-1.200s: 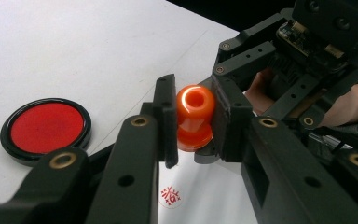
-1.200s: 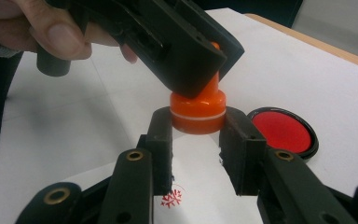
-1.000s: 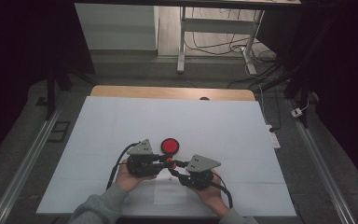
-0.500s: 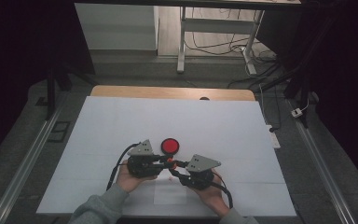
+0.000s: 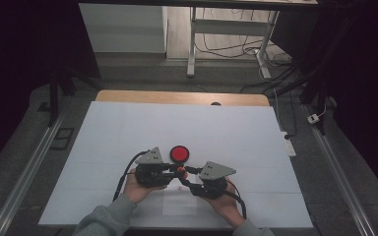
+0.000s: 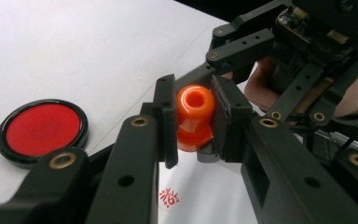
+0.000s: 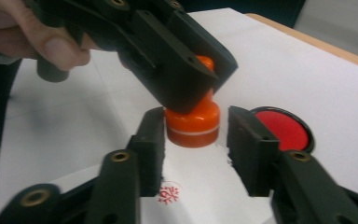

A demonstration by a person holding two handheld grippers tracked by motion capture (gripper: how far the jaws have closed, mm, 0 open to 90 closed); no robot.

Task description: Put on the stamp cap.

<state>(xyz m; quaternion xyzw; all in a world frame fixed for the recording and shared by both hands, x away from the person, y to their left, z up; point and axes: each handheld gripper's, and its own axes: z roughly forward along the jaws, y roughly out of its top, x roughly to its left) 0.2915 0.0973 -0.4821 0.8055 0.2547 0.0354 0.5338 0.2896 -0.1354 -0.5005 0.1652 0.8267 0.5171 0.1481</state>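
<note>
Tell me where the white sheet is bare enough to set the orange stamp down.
Free: the white sheet left of and beyond the red ink pad, and its right half toward the edge. Crowded: the near middle, where the left gripper holds the orange stamp, the right gripper flanks it, above a red stamped mark.

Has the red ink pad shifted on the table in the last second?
No. The red ink pad sits at the same spot relative to the table's wooden far edge, just beyond the left gripper.
</note>
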